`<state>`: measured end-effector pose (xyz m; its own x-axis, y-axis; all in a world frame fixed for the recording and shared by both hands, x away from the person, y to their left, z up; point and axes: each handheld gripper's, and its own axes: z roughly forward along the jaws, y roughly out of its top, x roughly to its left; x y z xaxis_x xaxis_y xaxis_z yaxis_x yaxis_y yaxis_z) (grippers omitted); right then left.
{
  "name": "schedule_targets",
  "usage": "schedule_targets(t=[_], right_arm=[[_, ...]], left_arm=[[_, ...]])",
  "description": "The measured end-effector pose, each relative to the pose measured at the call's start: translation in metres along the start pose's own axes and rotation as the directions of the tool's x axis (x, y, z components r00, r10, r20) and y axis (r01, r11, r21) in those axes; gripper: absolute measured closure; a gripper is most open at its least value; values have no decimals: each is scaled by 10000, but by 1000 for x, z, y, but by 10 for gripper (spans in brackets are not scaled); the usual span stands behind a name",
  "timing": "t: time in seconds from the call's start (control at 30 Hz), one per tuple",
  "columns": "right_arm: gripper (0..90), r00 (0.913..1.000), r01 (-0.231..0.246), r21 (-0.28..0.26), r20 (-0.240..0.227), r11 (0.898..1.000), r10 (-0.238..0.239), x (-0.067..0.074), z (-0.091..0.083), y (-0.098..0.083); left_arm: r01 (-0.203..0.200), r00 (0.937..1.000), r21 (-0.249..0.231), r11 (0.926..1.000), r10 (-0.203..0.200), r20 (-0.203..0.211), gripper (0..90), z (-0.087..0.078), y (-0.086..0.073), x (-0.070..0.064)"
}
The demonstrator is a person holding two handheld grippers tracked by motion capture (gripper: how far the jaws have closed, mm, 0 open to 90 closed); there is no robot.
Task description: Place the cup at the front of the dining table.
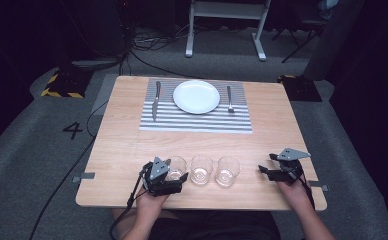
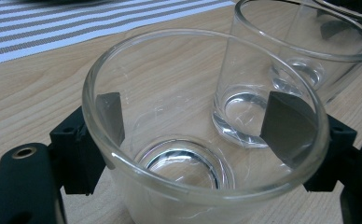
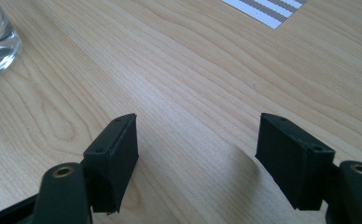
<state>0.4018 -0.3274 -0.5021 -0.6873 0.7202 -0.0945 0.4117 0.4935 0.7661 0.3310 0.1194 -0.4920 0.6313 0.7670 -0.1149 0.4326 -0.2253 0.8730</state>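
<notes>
At the lower left of the high view, the left gripper (image 1: 174, 175) clamps the leftmost glass (image 2: 202, 135); the right gripper (image 1: 266, 169) rests on the surface (image 1: 132, 150), jaws apart.

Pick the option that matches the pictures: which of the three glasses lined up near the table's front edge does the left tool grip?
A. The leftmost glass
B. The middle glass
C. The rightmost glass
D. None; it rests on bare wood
A: in the high view the left tool sits around the leftmost glass, and the left gripper view shows its pads pressed against that glass's wall.
</notes>
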Motion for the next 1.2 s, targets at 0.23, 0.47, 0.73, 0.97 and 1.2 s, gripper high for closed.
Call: schedule_targets(t=[0.23,0.47,0.73,0.97,1.2], right_arm=[[306,9998,-144,4,-142,9999,144,-1,1,0],[308,10000,-21,-2,-55,10000,21,-1,0,0],[329,9995,-184,30,-268,9998,184,-2,1,0],[336,9971,-444,170,-604,9989,454,-7,2,0],[332,9975,-424,134,-567,9990,431,-6,2,0]], left_arm=[[-84,9999,336,9994,85,-52,192,-1,5,1],[-305,9994,91,9995,306,-129,193,-12,17,0],[-648,9975,337,9973,657,-252,193,-30,35,-1],[-640,9979,83,9979,641,-83,194,-45,54,4],[-560,9983,-77,9984,558,-192,193,-50,79,16]])
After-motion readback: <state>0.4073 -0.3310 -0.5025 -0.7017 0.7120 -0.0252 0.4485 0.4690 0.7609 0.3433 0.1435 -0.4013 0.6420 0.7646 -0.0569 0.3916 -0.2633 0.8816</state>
